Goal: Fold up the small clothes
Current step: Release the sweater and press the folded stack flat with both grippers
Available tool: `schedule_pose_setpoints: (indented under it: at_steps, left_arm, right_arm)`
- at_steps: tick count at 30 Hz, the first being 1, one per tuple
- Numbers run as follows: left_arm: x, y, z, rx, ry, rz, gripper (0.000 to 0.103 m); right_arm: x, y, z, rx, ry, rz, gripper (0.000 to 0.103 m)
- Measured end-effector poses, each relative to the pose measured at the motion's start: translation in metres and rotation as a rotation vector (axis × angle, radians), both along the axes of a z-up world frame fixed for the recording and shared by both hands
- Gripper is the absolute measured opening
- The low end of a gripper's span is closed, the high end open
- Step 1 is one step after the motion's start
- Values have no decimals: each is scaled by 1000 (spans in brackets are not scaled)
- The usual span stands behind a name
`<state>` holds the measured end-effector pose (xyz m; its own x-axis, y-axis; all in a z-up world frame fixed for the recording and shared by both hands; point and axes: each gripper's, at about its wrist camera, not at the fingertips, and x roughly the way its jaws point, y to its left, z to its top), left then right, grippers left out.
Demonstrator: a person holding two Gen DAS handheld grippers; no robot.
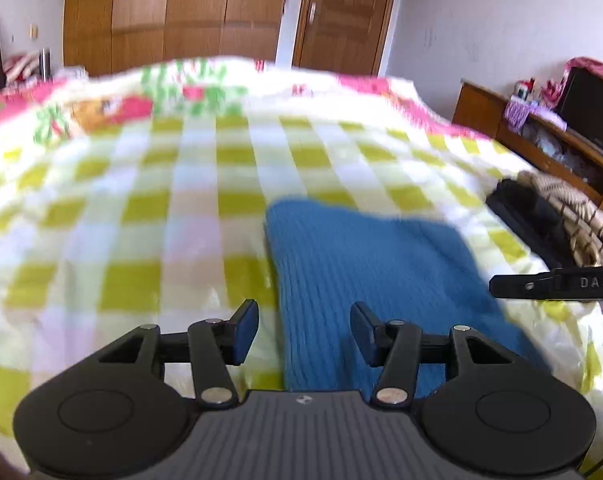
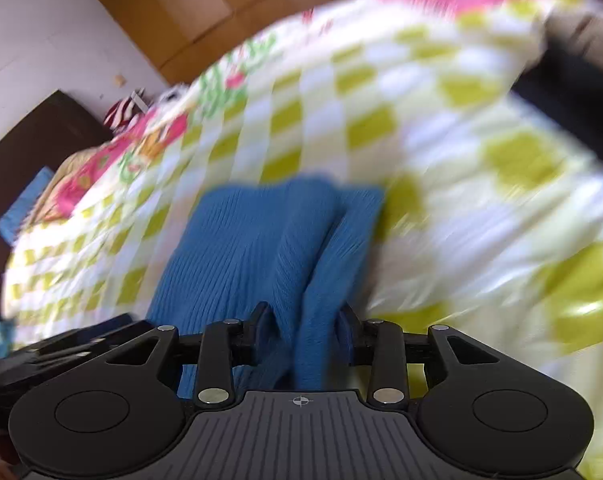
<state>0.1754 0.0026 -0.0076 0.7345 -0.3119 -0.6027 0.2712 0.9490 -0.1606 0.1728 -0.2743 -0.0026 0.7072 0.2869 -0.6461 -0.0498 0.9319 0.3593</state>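
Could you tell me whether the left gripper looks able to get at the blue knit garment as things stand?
Probably yes. The left gripper hangs open just above the blue knit garment, whose near left edge lies between its fingers with nothing over it. The right gripper has a raised fold between its own fingers off to the side.

Matte black plastic throughout on the left gripper (image 1: 304, 330) and right gripper (image 2: 305, 334). Two round discs flanking a grey ribbed centre plate stamped with a small white mark. Jointed link arms pinned with silver rivets, ending in flat dark blue fingers (image 1: 246, 330). White letters "DAS" printed along the right gripper's side, seen in the left wrist view.
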Motion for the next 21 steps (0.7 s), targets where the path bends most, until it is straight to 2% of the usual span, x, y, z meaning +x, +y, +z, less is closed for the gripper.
schedule_pose_setpoints:
  at_steps: [2,5,8,11,13,16,18,21]
  left_arm:
    - [5,-5,7,3,-31,-4,65]
    - [9,-19,4,51,-52,-32,65]
    - [3,-26,-9,74,-20,-80,65]
    - [-7,-24,-27,119,22,-81,66]
    - [-12,-17,-31,89,54,-70,66]
    - [-25,-6,-24,76,34,-71,65]
    - [-37,0,-18,93,15,-100,65]
    - [-53,10,-16,116,11,-142,65]
  right_arm:
    - [-4,7,16,-56,-71,-9,35]
    - [1,25,23,-21,-117,60,34]
    - [0,43,8,-14,-60,105,33]
    - [-20,51,-15,-32,28,117,31]
    - [-35,50,-14,-28,25,116,31]
    - [-51,42,6,-9,-25,119,33]
    - [-57,41,15,-54,-63,155,33]
    - [-72,52,21,-237,-129,261,33]
